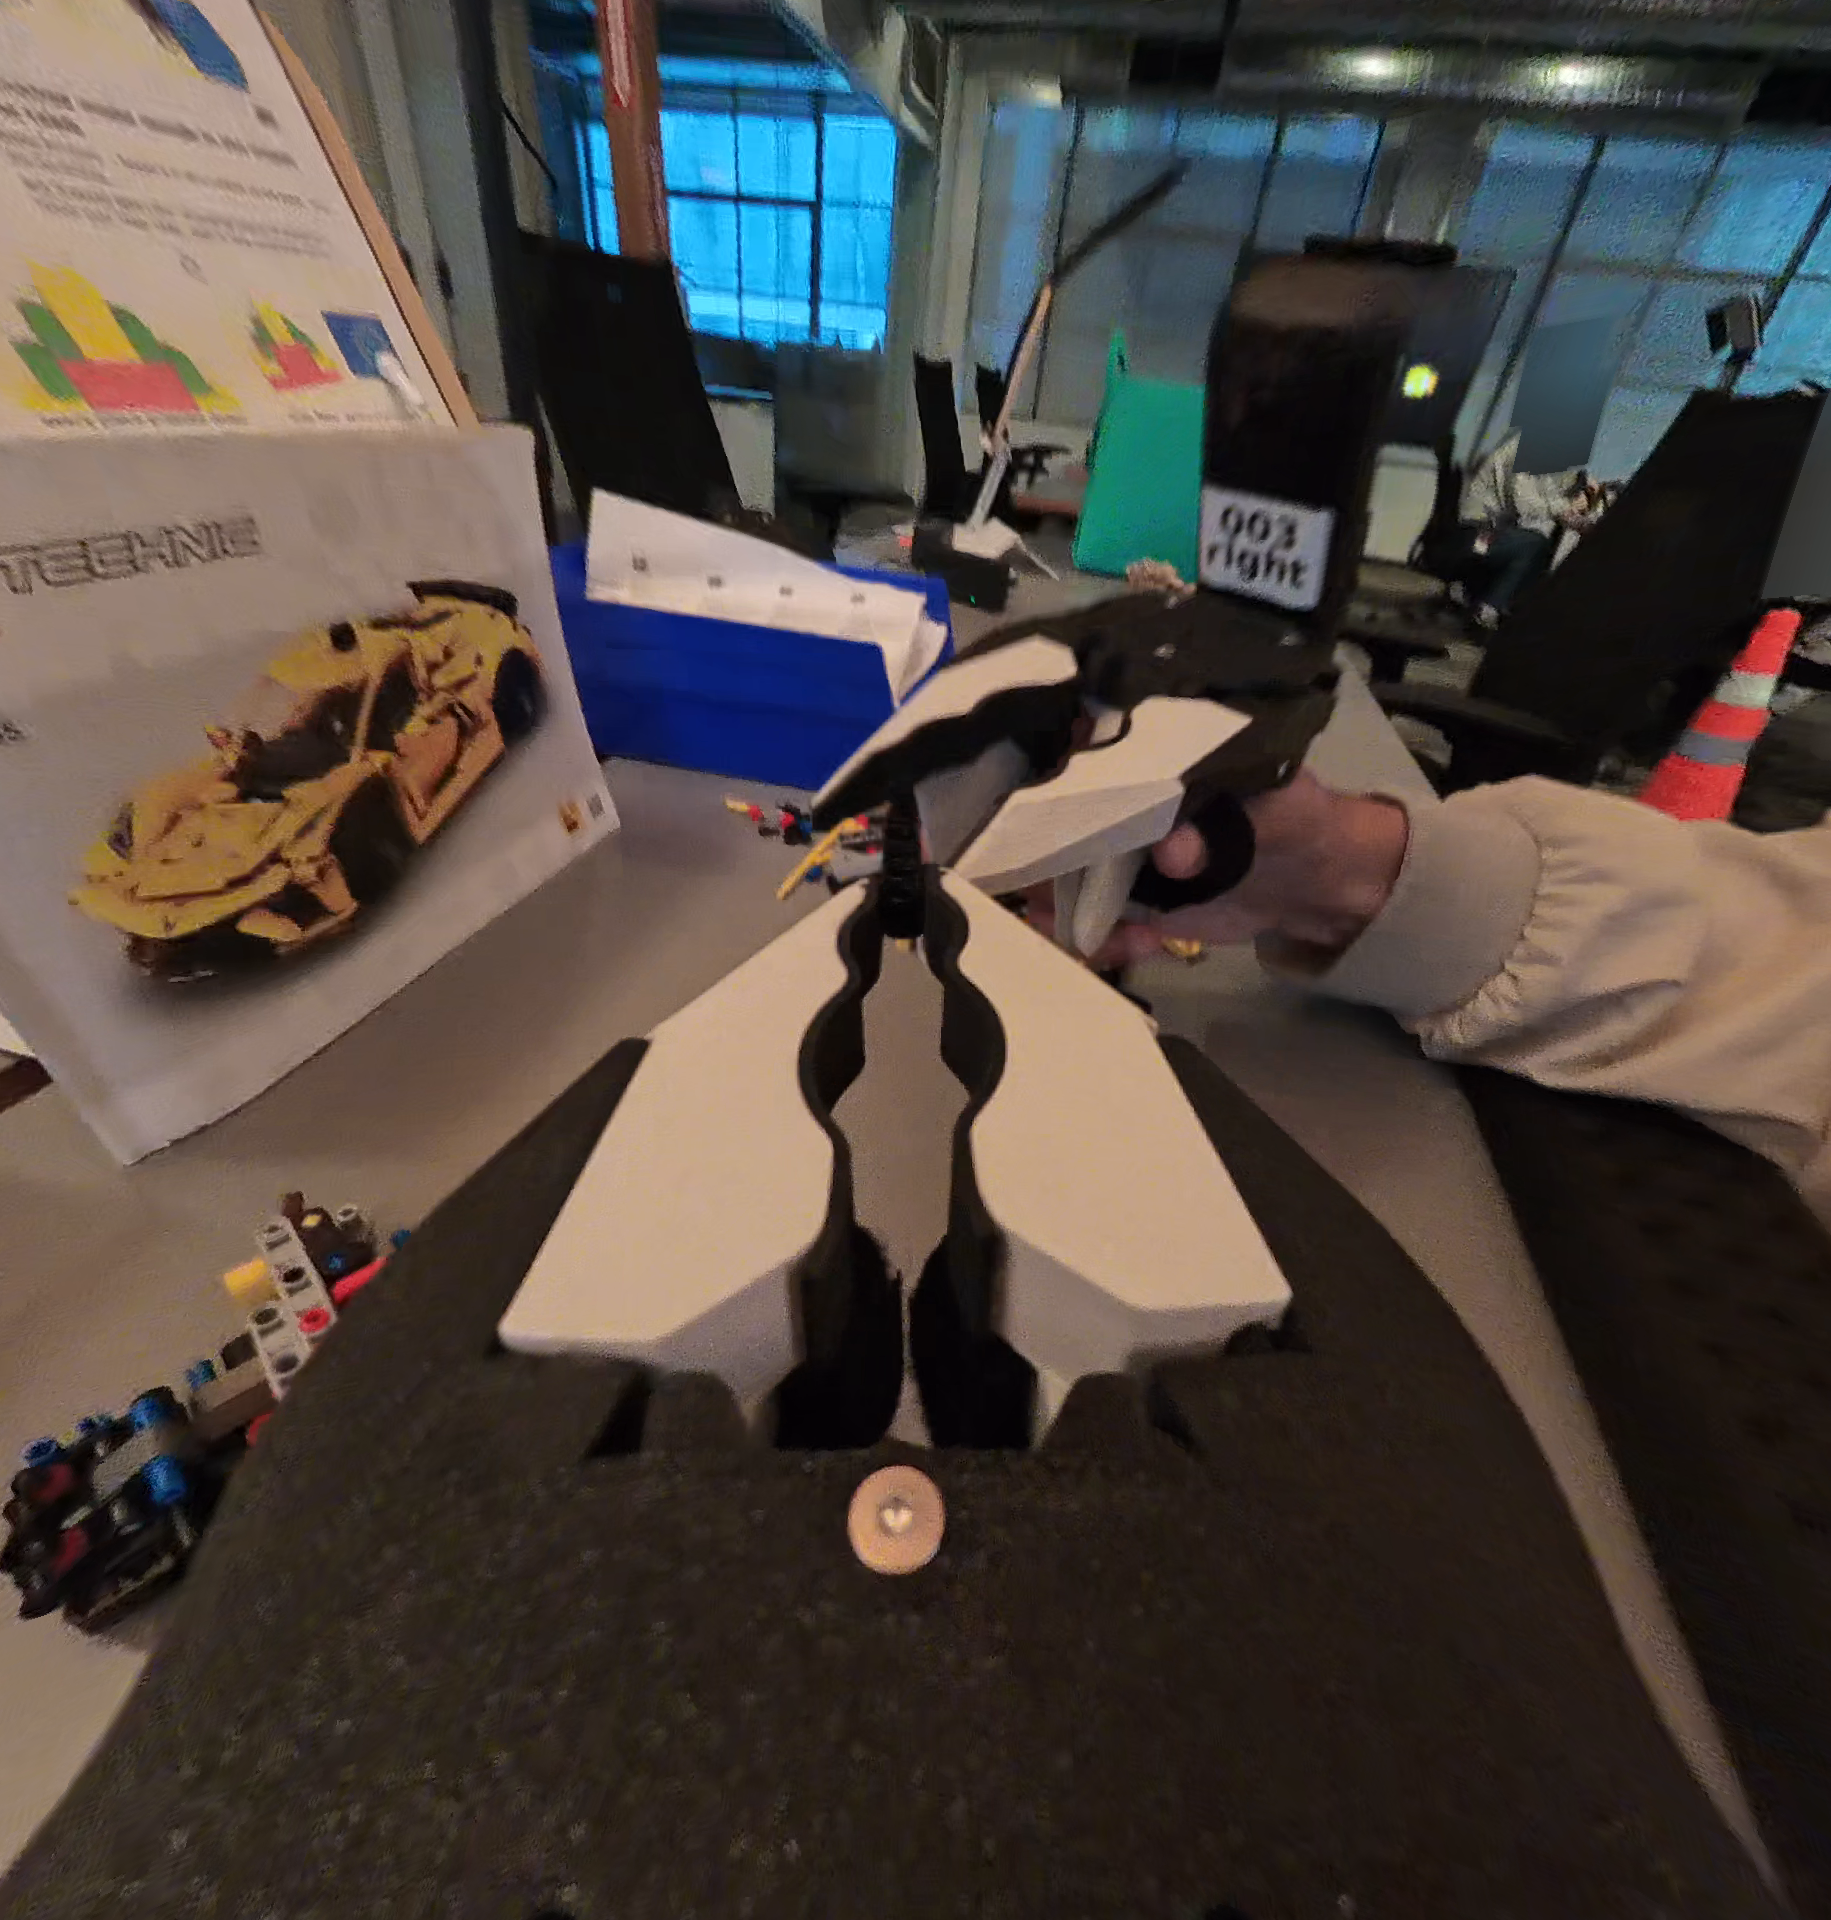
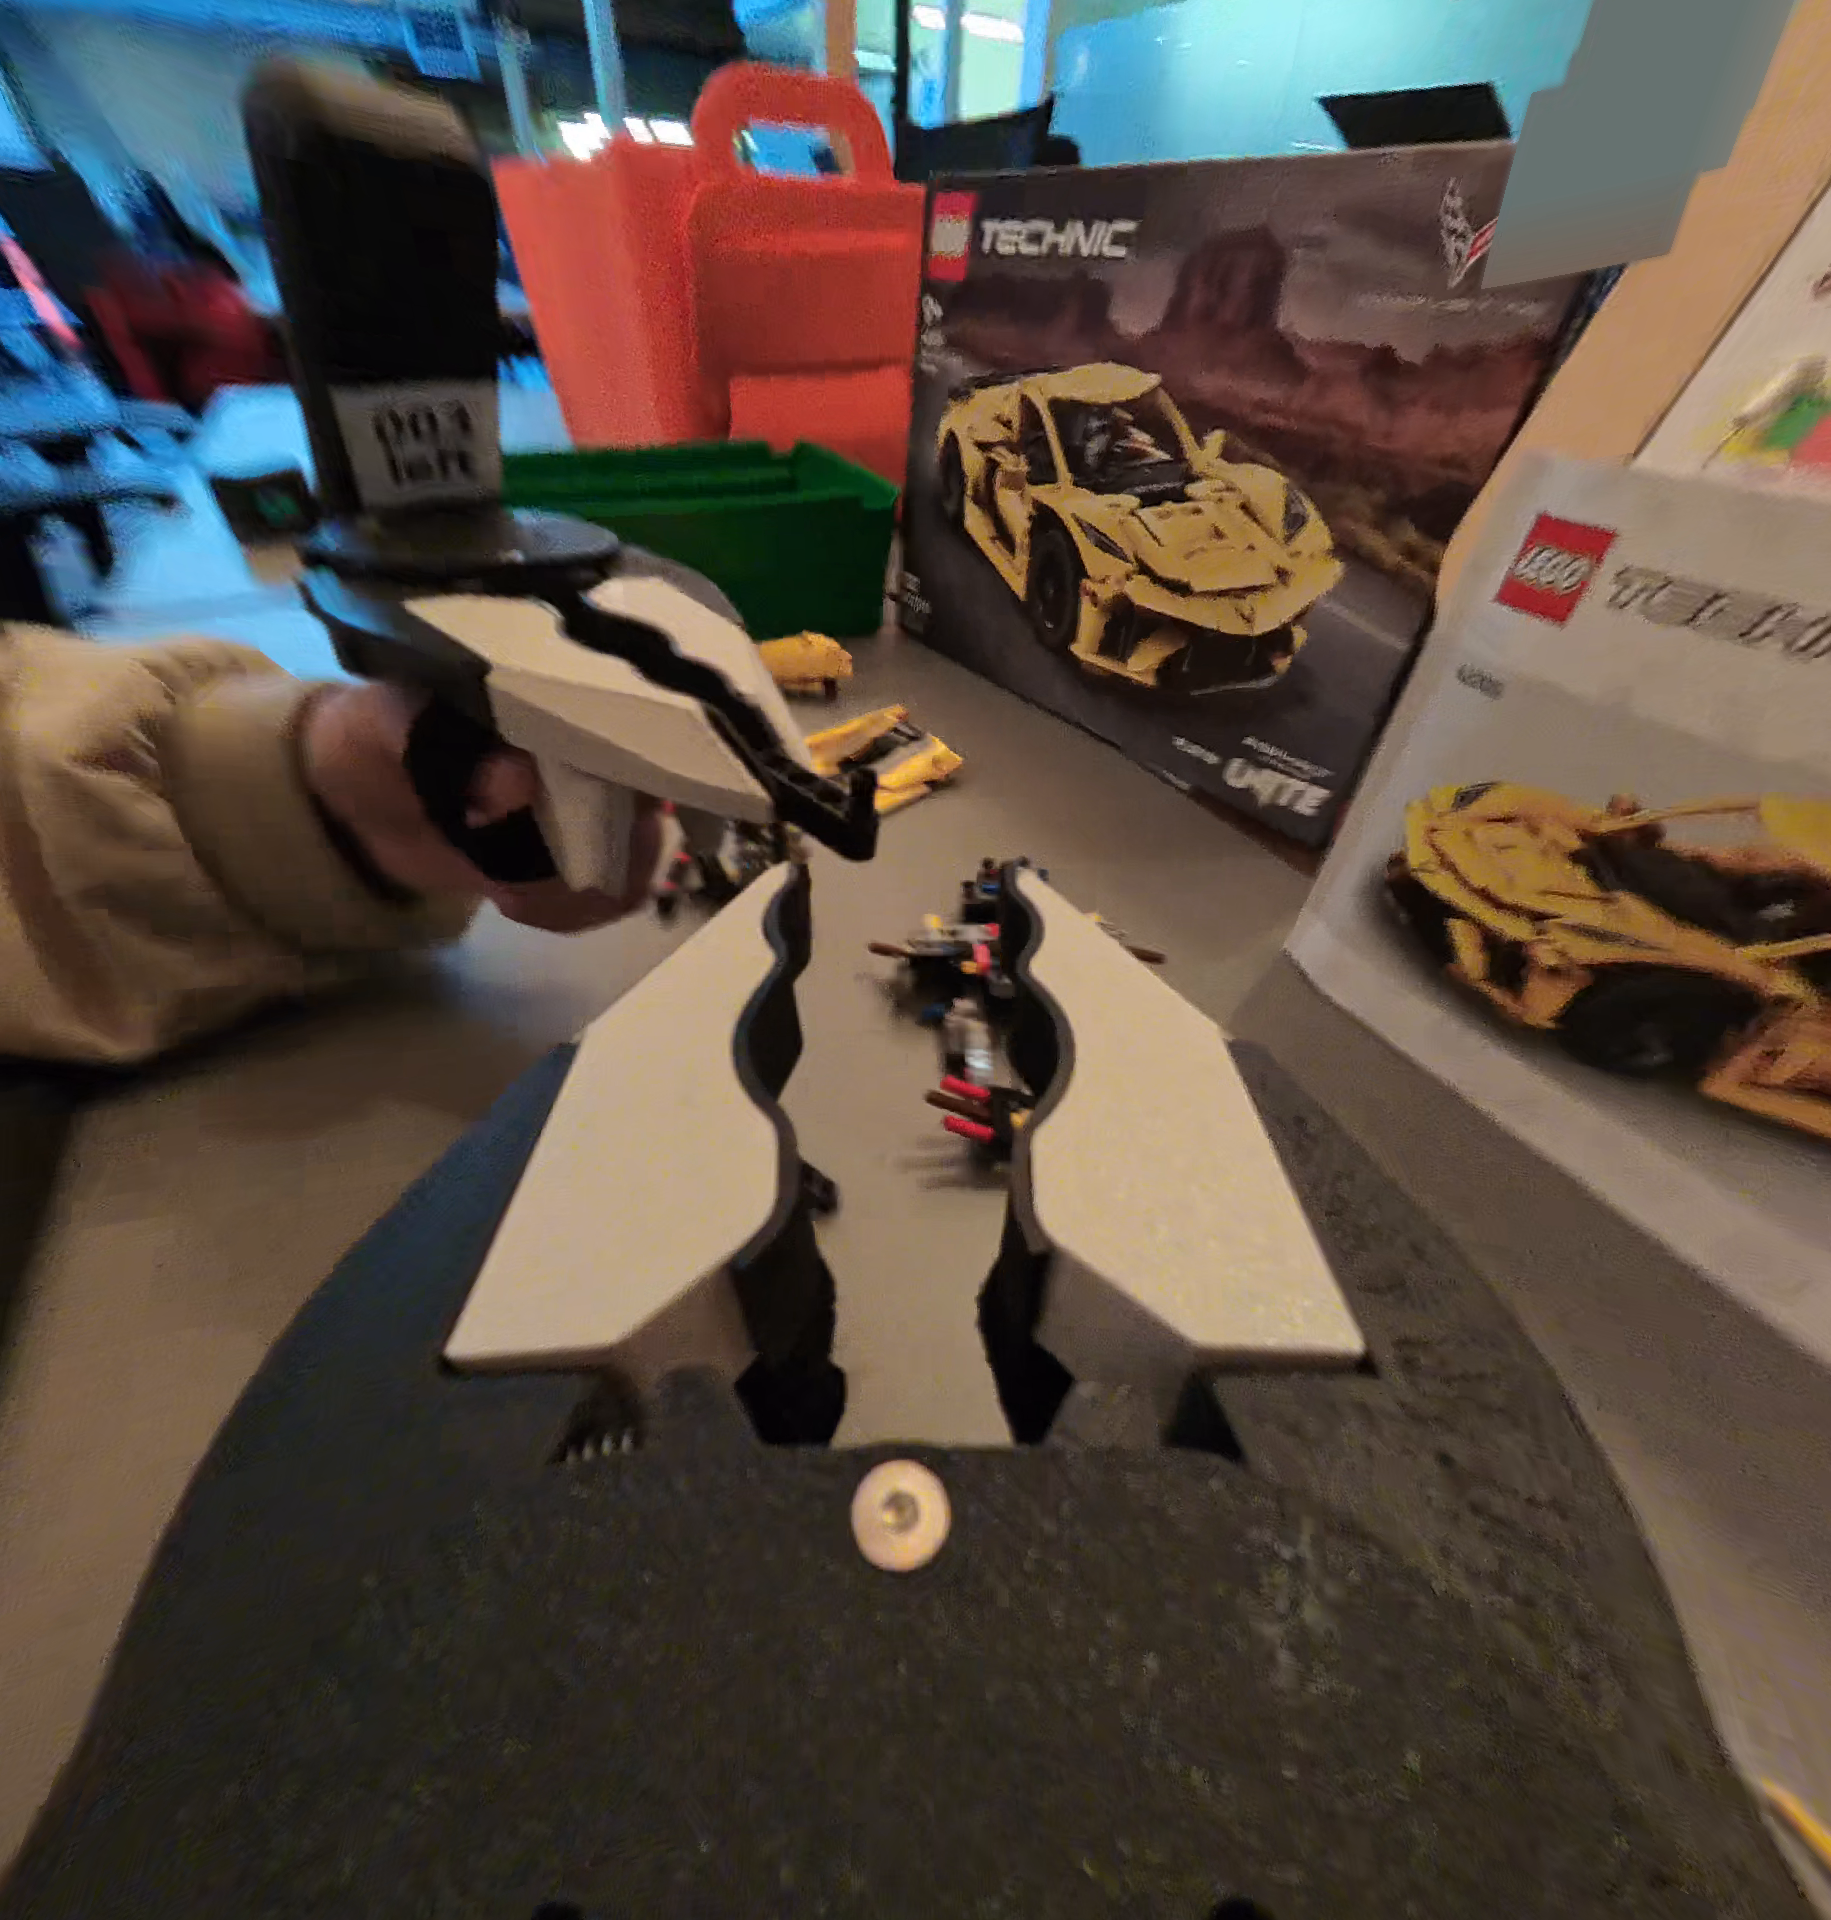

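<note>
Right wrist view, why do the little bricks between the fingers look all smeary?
Right wrist view: motion blur smears the brick assembly and the left gripper shut on a black beam; the car box looks sharper. Left wrist view: the booklet is soft, and the wide lens bends the edges.

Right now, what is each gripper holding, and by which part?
Left gripper pinches a black beam by one end; right gripper is open, holding nothing.
</note>
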Tool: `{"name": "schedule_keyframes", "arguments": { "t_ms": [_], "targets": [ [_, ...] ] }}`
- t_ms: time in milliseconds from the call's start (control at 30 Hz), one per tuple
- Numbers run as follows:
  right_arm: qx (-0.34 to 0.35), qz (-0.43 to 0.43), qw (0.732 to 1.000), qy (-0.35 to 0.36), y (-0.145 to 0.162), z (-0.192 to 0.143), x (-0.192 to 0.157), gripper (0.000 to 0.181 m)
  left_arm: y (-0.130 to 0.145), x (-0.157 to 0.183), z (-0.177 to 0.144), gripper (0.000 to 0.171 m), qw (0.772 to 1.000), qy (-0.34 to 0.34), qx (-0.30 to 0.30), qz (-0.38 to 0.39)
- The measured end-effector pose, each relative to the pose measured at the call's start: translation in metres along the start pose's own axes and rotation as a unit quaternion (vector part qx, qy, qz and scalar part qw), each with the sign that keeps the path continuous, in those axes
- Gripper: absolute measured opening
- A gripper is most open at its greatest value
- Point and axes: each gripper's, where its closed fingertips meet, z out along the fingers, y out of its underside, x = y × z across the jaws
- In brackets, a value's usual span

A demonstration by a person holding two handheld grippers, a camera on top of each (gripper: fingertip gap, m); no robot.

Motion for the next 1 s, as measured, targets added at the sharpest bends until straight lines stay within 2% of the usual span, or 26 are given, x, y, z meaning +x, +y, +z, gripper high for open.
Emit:
{"name": "schedule_keyframes", "arguments": {
  "t_ms": [133, 300, 400, 600, 700, 833, 1000],
  "targets": [
    [0.089, 0.066, 0.993, -0.047, -0.024, -0.007, -0.005, 0.022, 0.002, 0.001, 0.002, 0.007, 1.0, -0.001, -0.004, -0.004],
    [0.078, 0.045, 0.995, -0.048, -0.022, -0.007, -0.009, 0.017, 0.003, 0.006, 0.004, 0.007, 1.0, 0.012, -0.008, -0.023],
    [0.058, 0.044, 0.996, -0.048, -0.018, -0.005, -0.01, 0.003, 0.002, 0.008, 0.004, 0.007, 0.999, 0.019, -0.007, -0.027],
    [0.042, 0.1, 0.992, -0.068, -0.017, -0.004, -0.008, 0.003, 0.004, 0.006, 0.007, 0.007, 0.999, 0.013, -0.003, -0.043],
    [0.046, 0.123, 0.988, -0.084, -0.019, -0.002, -0.012, 0.003, 0.007, 0.005, 0.011, 0.018, 0.999, 0.007, -0.007, -0.048],
    [0.043, 0.135, 0.986, -0.088, -0.018, 0.003, -0.016, 0.003, 0.005, 0.007, 0.013, 0.008, 0.999, -0.006, 0.008, -0.033],
    [0.05, 0.146, 0.984, -0.088, -0.018, 0.003, -0.013, 0.003, 0.005, 0.005, 0.015, 0.007, 0.999, -0.026, 0.016, -0.024]
  ]
}}
